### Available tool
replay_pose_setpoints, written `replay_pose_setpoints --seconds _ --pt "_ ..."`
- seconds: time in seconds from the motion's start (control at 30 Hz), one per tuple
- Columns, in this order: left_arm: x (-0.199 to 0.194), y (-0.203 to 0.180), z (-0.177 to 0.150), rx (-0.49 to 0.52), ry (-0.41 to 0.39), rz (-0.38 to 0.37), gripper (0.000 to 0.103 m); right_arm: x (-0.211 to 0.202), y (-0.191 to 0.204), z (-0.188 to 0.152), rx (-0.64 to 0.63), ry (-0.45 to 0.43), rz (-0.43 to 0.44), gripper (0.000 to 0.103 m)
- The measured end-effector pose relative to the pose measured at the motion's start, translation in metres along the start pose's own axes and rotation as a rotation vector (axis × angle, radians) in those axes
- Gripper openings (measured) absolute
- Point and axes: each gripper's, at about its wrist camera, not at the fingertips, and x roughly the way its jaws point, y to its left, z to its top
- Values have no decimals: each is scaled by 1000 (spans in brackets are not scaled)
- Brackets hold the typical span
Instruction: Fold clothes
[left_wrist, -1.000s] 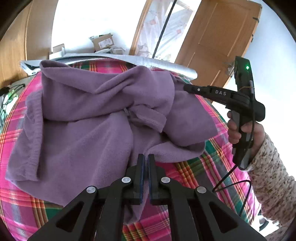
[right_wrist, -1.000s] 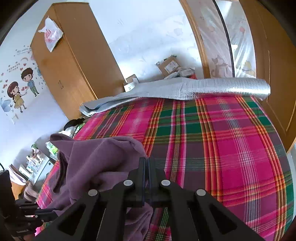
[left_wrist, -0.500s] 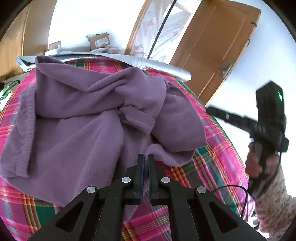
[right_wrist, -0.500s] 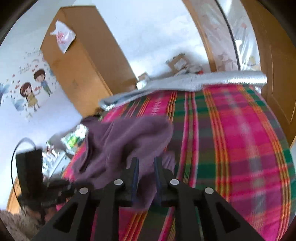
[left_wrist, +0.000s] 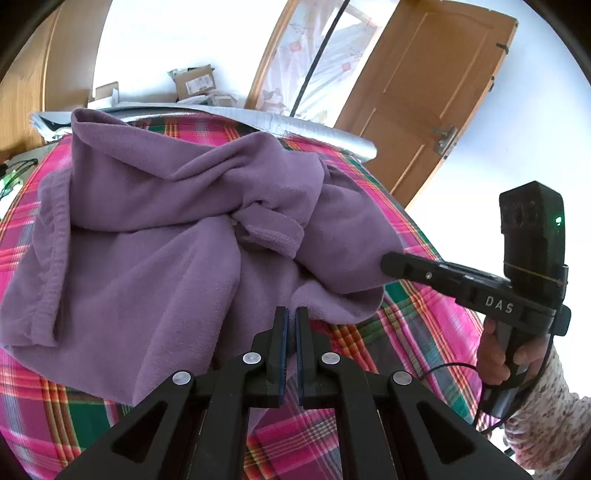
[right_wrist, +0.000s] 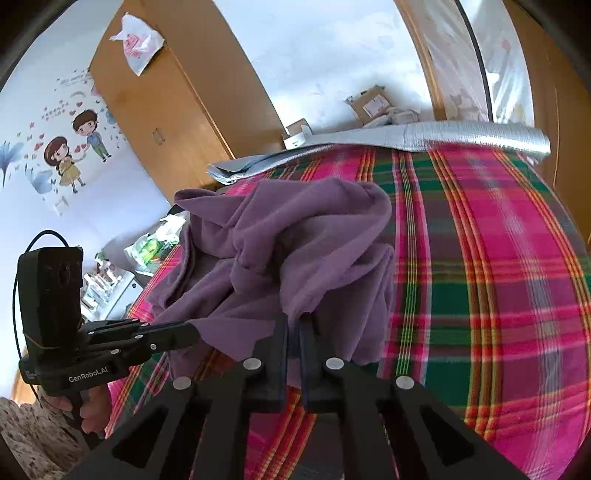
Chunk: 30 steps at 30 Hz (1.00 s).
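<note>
My left gripper (left_wrist: 291, 314) is pinched shut on the near edge of the soft purple fleece garment (left_wrist: 166, 236), which lies bunched up on the pink and green checked bedcover (left_wrist: 417, 325). My right gripper (right_wrist: 293, 320) opened, came back in and has just closed on a fold. If I pull now, the thin pinch could slip, or the lump could drag sideways.

purple garment (left_wrist: 155, 266) hiding plaid cover (left_wrist: 417, 332) beneath, sleeve (left_wrist: 546, 417) cut off

Two close wrist views, shared garment (left_wrist: 177, 236)
</note>
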Motion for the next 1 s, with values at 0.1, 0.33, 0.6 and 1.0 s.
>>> replay_pose_setpoints --seconds 0.1,0.33,0.6,1.0 --pt "0 2 -1 -3 2 -11 4 -7 0 7 -15 -34 -7 5" --pt "3 5 -4 -4 18 1 4 -13 -13 25 10 -88 -17 5" --pt "-3 4 -5 11 7 18 4 -19 -33 43 59 -145 -29 5" --pt "-16 10 -7 1 -10 44 4 -17 -56 52 133 -177 -51 5"
